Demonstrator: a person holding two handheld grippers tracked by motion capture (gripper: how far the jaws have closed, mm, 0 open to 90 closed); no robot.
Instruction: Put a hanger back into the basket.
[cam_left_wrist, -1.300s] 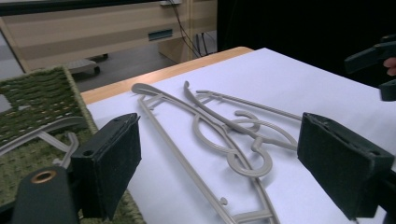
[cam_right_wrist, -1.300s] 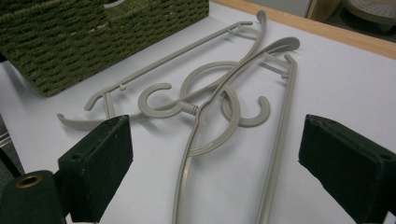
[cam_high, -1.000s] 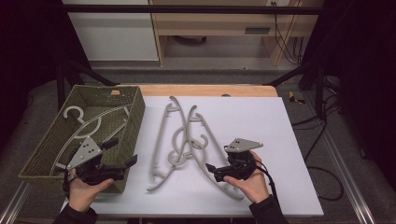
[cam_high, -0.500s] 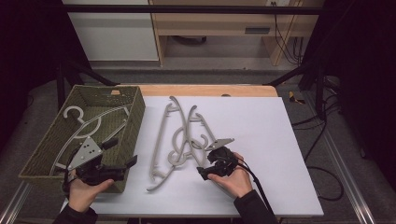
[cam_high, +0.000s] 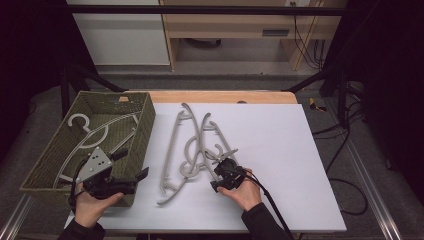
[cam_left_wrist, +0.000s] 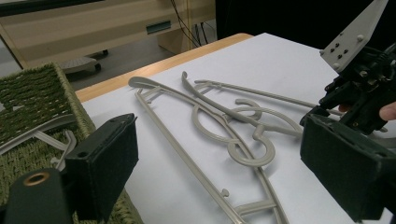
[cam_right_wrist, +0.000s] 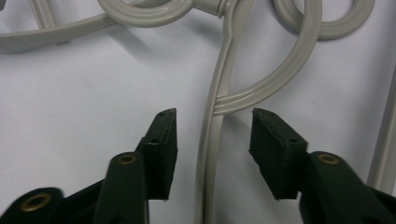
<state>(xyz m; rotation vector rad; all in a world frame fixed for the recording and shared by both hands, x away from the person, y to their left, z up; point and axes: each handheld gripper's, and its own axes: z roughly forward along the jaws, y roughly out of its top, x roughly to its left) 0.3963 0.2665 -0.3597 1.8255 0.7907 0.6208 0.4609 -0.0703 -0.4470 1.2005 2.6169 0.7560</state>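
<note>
The right gripper (cam_right_wrist: 214, 140) is seen with its fingers (cam_right_wrist: 161, 144) part-closed astride the slim arm of a grey hanger (cam_right_wrist: 212, 154), which lies between the pads untouched; the fingers have just been closing. The hanger lies flat on the white surface (cam_high: 280, 150), its hook tangled with a second hanger (cam_high: 172, 150) just beside it. For a sound grip, the arm is best kept centred between the pads and pinched squarely, below the spot where the other hook crosses it, so that one hanger alone is lifted; the lift should be slow, since the interlocked hooks could drag the neighbour along.

The left gripper (cam_high: 131, 181) is held at the near corner of the basket (cam_high: 50, 160), fingers (cam_left_wrist: 105, 158) spread wide with nothing between them.

In the green woven basket, at the left edge of the surface, one white hanger (cam_high: 95, 132) is already laid
</note>
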